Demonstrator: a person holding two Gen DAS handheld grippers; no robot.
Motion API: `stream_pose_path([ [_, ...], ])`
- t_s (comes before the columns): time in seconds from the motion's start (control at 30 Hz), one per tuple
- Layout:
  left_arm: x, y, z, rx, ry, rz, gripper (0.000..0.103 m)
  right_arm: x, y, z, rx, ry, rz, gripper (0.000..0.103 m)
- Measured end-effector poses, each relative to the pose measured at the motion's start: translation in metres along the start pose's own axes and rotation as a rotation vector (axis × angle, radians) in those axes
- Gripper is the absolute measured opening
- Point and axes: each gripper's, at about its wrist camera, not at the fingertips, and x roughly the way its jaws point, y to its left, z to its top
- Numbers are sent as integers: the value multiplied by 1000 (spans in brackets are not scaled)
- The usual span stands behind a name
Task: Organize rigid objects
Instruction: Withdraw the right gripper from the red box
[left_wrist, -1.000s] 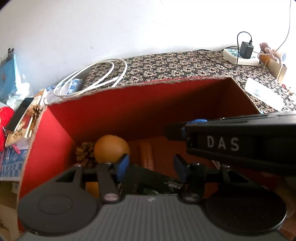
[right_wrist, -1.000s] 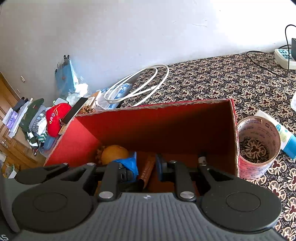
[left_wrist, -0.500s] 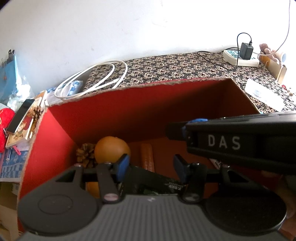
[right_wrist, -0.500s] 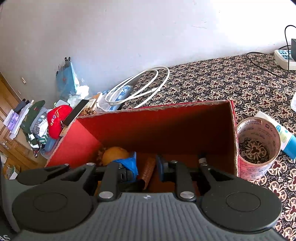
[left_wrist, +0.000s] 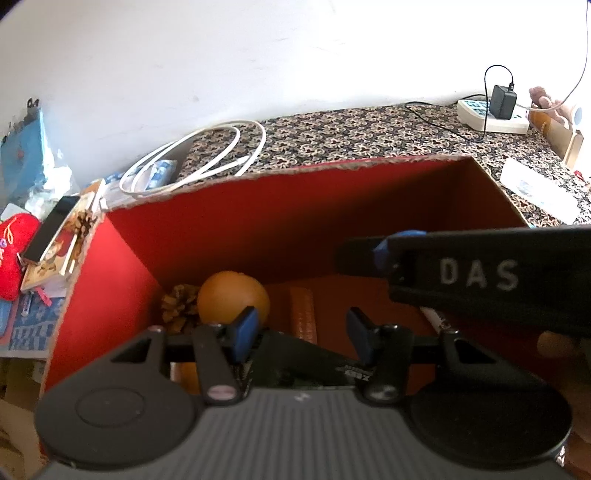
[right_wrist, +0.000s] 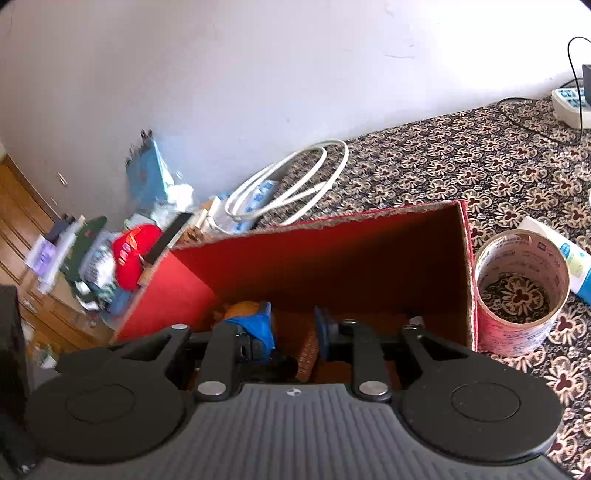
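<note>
An open red box (left_wrist: 332, 168) holds an orange (left_wrist: 231, 299), a pinecone (left_wrist: 179, 306) and a brown ribbed cylinder (left_wrist: 303, 314). My left gripper (left_wrist: 301, 328) hangs low inside the box, shut on a flat black object with white print (left_wrist: 306, 362). My right gripper (right_wrist: 293, 328) reaches over the box's near wall from the right, also seen as a black bar (left_wrist: 373, 251). Its jaws are opening. The brown cylinder (right_wrist: 306, 350) lies on the box floor below the gap, not pressed by the pads. The orange (right_wrist: 242, 308) shows behind its left finger.
A roll of printed tape (right_wrist: 521, 291) stands against the box's right wall (right_wrist: 467, 258), with a white and blue tube (right_wrist: 561, 254) behind it. A coiled white cable (left_wrist: 207, 162) lies beyond the box. A power strip (left_wrist: 491, 114) sits far right. Clutter with a red plush (left_wrist: 14, 251) fills the left.
The right gripper's fingers have parted slightly and its view has swung a little. The left gripper keeps the black object; the scene has shifted slightly to the right behind it.
</note>
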Motion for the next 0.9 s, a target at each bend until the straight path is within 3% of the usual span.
stream_pose_path([
  [0.2,-7,0,1,-24,18,44,61,-15,-4,2,46,-22,57,11],
  [0.43,-44,-3,-1,-82,-10,85,61,-58,-20,2,101,-82,142,11],
  [0.63,-76,-22,-6,-112,-41,50,62,-96,-54,-11,176,-112,160,12],
  [0.9,-111,-74,-4,-53,-113,-25,63,-141,-112,-34,248,-113,93,12],
])
